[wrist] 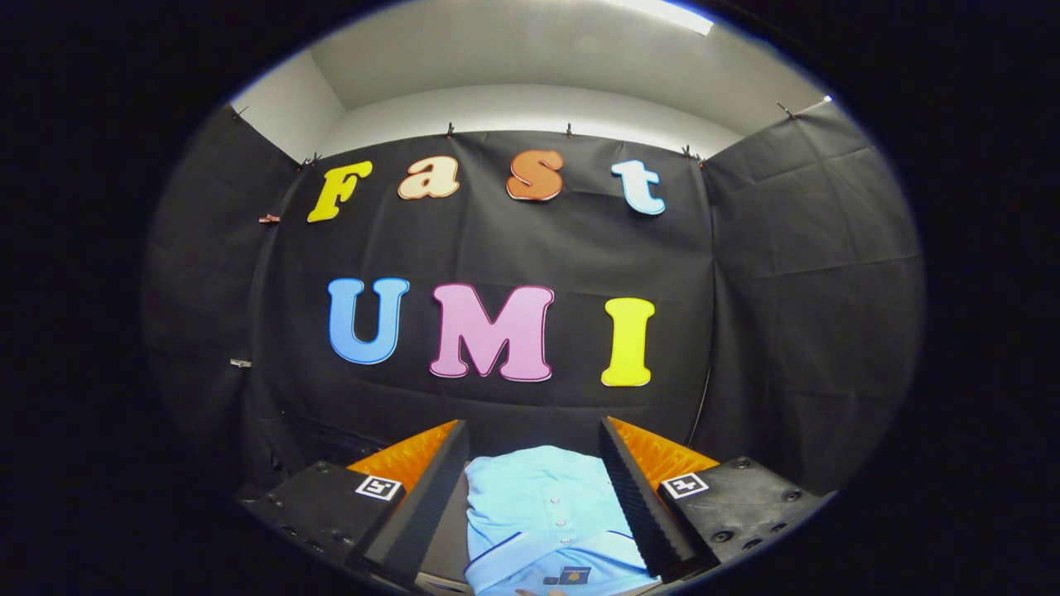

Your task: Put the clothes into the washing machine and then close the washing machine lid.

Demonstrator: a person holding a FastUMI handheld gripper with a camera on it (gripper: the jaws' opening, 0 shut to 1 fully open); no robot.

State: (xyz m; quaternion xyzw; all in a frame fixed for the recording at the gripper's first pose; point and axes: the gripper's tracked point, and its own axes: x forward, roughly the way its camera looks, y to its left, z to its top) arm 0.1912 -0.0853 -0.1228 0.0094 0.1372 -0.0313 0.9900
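Note:
A folded light blue shirt (542,517) with a button placket and a collar lies low down between my fingers, on a dark surface. My gripper (534,451) is open, with its two fingers wide apart on either side of the shirt. The fingers (422,497) stand clear of the cloth, and I cannot tell how far above it they hang. Something small and pale shows just below the shirt's collar, too little of it to name.
The booth's black cloth wall (497,248) hangs straight ahead and wraps round both sides. Above it are a pale room wall and ceiling with a strip light (662,12).

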